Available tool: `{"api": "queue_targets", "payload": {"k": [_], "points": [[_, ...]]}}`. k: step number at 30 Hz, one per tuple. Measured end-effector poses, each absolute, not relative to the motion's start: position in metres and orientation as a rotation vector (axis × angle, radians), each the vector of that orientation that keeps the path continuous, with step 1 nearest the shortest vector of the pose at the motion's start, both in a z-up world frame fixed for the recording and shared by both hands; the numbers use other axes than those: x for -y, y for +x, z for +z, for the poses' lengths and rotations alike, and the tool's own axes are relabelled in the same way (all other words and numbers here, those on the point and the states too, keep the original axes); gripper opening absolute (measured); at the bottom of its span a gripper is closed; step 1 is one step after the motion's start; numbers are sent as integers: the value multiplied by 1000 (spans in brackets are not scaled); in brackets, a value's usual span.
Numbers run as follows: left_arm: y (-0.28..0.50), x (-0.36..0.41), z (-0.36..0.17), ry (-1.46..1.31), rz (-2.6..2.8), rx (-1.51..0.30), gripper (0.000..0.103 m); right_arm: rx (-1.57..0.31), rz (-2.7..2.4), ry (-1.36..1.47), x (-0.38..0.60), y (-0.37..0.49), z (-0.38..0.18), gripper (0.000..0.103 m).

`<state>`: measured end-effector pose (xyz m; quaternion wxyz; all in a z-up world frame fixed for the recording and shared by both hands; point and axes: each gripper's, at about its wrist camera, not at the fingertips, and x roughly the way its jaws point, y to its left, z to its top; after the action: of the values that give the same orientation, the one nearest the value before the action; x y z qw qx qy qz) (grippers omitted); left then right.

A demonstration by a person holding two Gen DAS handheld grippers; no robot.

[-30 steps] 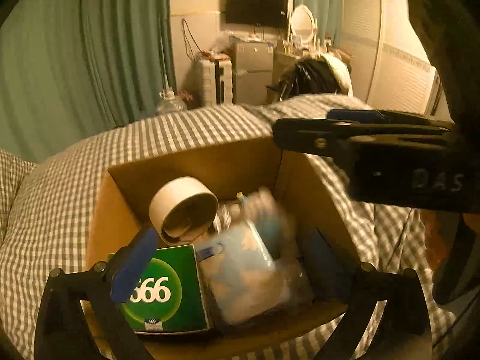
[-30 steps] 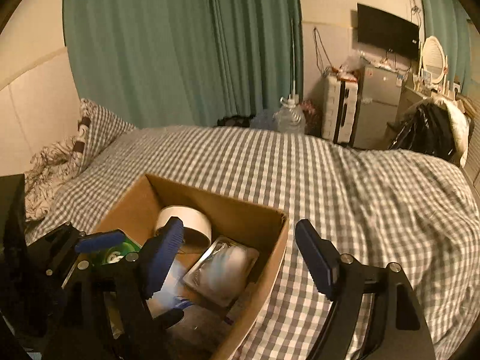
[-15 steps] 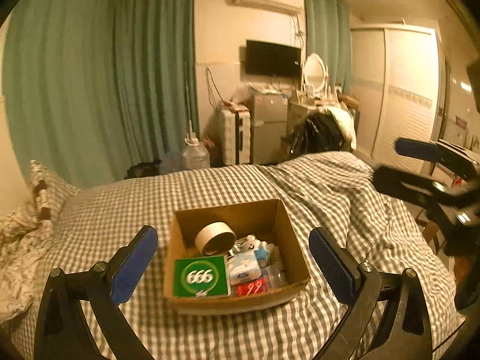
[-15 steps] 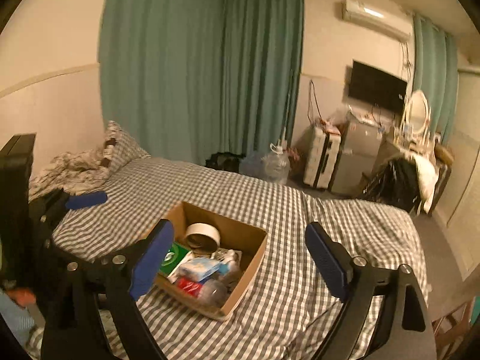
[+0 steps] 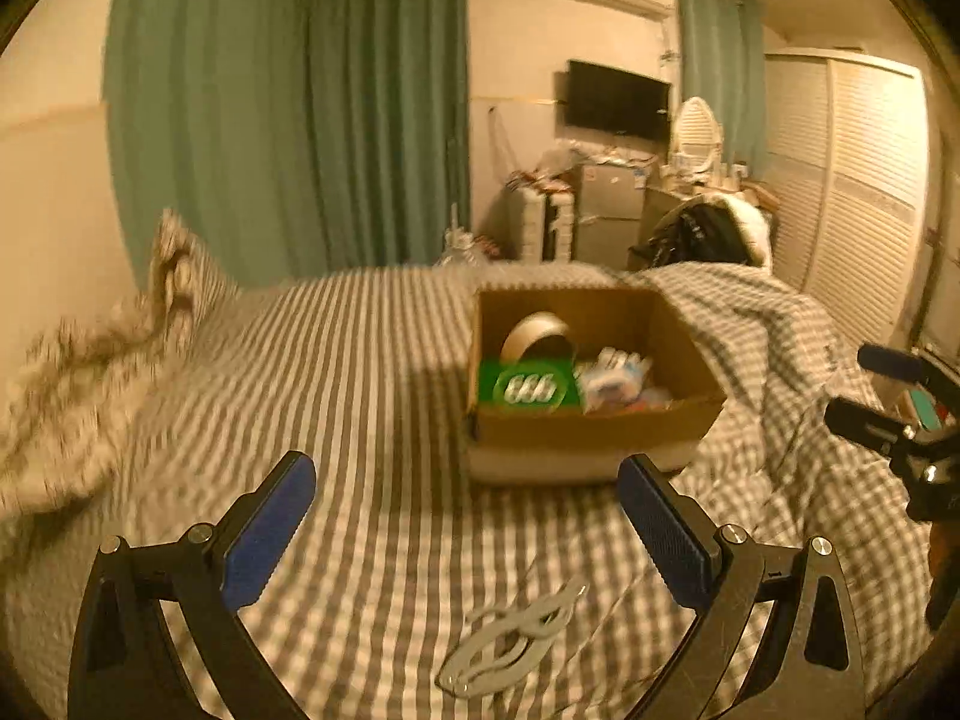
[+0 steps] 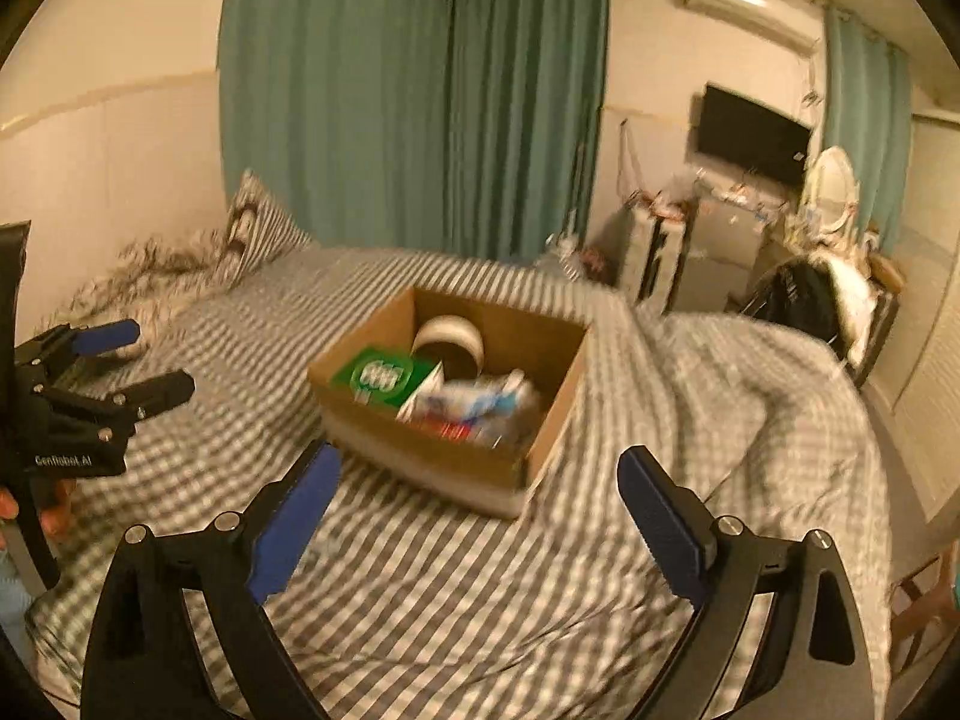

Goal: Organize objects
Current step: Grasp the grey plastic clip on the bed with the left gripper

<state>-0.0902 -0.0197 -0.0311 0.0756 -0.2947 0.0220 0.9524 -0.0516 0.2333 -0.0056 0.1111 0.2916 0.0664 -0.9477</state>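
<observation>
2 tongs, left (image 5: 465, 531) and right (image 6: 477, 519), spread apart, holding nothing; cardboard box (image 5: 591, 429) ahead, gray scissors (image 5: 510, 639) between the left's fingers.

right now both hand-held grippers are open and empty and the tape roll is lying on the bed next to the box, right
Not quite. The tape roll is inside the box, leaning behind the green pack, not on the bed; the right wrist view shows it. The rest holds: the left hand-held gripper and right hand-held gripper are both open and empty.
</observation>
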Motion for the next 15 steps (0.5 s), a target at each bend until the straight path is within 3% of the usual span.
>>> {"api": "queue_targets", "payload": {"k": [8,11,15], "points": [[-104,7,-132,-1168,2719,-121,103,-317,-2719,994,-219,-80,-90,94],[-108,-3,-157,-1272,2694,-223,103,-279,-2682,1039,-218,-86,-113,94],[-116,-7,-182,-1382,2608,-173,103,-254,-2649,1122,-220,-95,-136,94]]}}
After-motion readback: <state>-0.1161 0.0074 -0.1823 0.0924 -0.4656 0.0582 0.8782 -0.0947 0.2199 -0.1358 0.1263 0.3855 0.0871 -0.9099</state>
